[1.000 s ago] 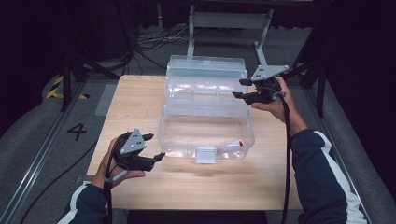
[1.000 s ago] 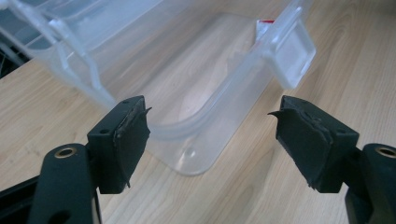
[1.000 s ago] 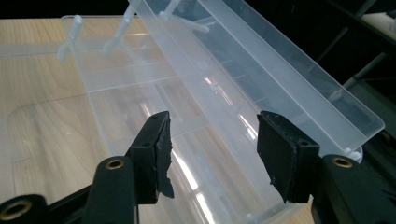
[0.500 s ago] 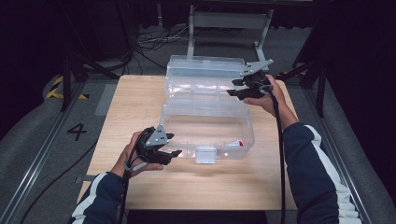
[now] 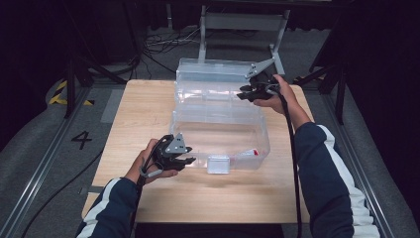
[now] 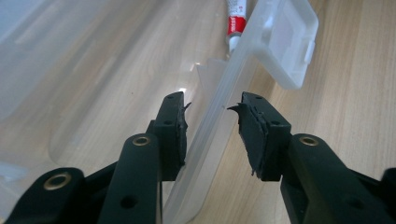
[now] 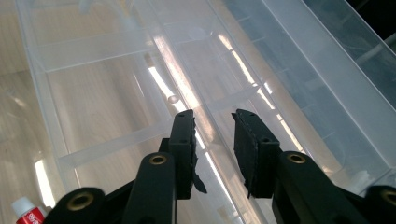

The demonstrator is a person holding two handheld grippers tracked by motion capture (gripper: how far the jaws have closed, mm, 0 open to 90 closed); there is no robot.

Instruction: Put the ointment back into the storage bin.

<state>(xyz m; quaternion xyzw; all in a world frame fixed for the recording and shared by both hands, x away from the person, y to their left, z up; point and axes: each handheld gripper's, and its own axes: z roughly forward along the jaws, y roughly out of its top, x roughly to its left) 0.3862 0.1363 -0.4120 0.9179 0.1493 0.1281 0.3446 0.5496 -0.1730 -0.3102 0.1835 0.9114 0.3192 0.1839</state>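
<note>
Since the earlier frames, both hands had shifted toward the clear plastic box (image 5: 220,124), and both pairs of jaws had just been closing. On the wooden table (image 5: 143,109), seen from above, the left gripper (image 5: 182,159) had come from the near left part of the tabletop up to the box's near left corner. In the left gripper view its jaws straddled the box's thin front wall (image 6: 219,116), one jaw inside and one outside. A gap showed between the right pad and the wall, so the jaws stood apart around the rim and were not yet pressing on it. Just beyond, the box's front latch (image 6: 292,42) hung down on the outside, and a small tube with a red band (image 6: 235,21) lay inside the box near the front wall.

The box stood in the middle of the table with its lid (image 5: 213,74) tipped back on the far side. Farther right, the right gripper (image 5: 247,93) had drawn in to the far right of the box, near where the lid joined it. In the right gripper view its jaws were parted with a clear plastic ridge (image 7: 205,130) running between them, and daylight showed on both sides of it. The red-banded tube (image 7: 29,211) showed again at the lower left of that view.
</note>
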